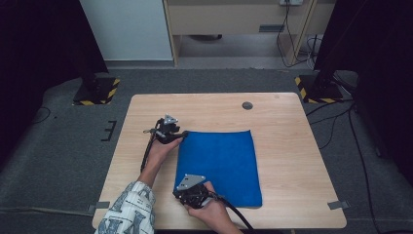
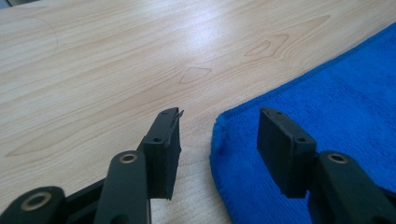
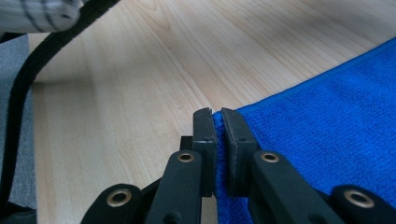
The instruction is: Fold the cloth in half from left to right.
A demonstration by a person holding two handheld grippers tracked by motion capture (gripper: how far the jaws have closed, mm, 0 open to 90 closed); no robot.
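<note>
While the right gripper [image 3: 218, 114] pinches the near left corner of the blue cloth [image 1: 219, 165] between its closed jaws, the left gripper [image 2: 219, 123] sits at the far left corner with jaws wide, one over bare wood and one over the fabric. That corner's edge lies flat between them, unheld. The cloth is a plush, evenly blue rectangle spread smooth on the middle of the wooden table [image 1: 292, 161], with open wood on every side, widest beyond its far edge.
</note>
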